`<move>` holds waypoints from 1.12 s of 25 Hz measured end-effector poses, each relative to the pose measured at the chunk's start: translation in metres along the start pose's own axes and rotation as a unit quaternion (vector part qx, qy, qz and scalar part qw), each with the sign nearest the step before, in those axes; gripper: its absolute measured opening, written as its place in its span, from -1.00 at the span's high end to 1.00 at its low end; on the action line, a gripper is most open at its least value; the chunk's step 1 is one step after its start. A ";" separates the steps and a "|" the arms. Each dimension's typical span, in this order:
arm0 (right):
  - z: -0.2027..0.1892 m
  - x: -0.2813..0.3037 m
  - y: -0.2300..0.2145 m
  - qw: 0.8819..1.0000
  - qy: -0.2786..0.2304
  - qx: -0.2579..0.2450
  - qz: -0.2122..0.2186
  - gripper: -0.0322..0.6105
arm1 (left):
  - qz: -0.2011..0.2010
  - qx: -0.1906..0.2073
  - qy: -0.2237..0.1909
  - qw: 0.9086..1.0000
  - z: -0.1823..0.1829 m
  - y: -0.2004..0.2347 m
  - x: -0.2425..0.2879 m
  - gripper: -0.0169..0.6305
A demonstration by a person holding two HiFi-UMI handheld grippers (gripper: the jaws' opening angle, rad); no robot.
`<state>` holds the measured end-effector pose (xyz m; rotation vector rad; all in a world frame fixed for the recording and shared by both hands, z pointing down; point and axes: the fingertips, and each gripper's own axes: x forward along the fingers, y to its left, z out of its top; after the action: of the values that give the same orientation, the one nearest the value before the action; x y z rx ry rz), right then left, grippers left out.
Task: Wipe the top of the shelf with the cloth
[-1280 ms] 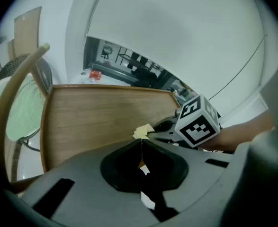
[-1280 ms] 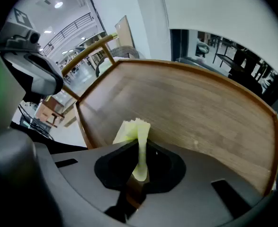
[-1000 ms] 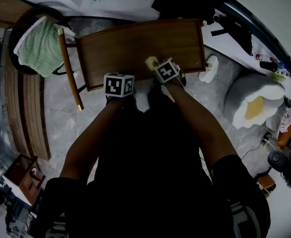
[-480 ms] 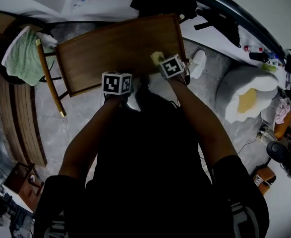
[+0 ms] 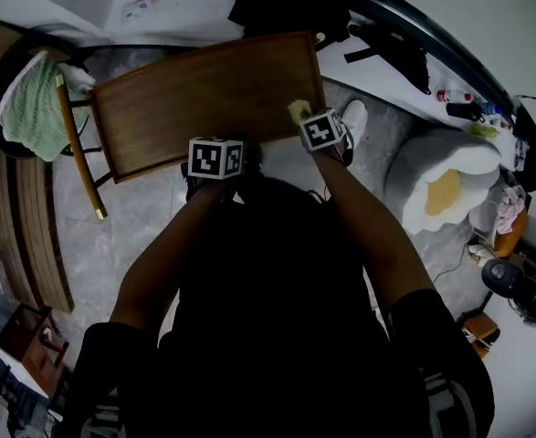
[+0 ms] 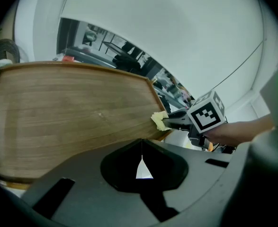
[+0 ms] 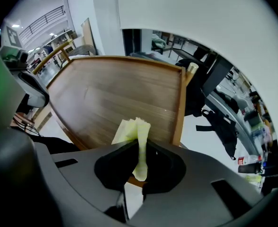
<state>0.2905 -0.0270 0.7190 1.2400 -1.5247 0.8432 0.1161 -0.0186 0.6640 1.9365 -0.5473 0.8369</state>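
The brown wooden shelf top lies ahead of me and fills much of both gripper views. My right gripper is at the shelf's near edge, close to the right corner, shut on a pale yellow cloth. The cloth is pinched upright between the jaws of the right gripper and touches the wood. In the left gripper view the cloth rests on the near right corner. My left gripper hovers at the near edge further left; its jaws are shut on nothing.
A chair with a green knitted cloth stands left of the shelf. Wooden planks lie on the floor at the left. A white cushion with a yellow patch sits at the right. A black bag and a white shoe lie past the shelf's right end.
Both grippers have shifted right along the shelf's near edge. The cloth has travelled from near the middle of that edge to close by the right corner.
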 end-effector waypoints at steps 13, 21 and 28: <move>0.022 -0.015 -0.002 0.998 -0.023 0.057 -0.033 0.78 | 0.016 -0.038 -0.052 0.998 0.010 0.057 -0.061 0.91; 0.161 -0.085 0.144 0.955 -0.237 0.057 0.168 0.78 | -0.016 0.008 -0.088 0.996 0.023 0.099 -0.145 0.91; 0.262 -0.253 0.229 0.843 -0.458 -0.004 0.281 0.78 | -0.141 0.088 -0.197 0.966 0.062 0.073 -0.247 0.91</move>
<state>0.0090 -0.1360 0.4123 1.2664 -2.7595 0.5918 -0.0779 -0.0991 0.5017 2.2966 -0.4217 0.3265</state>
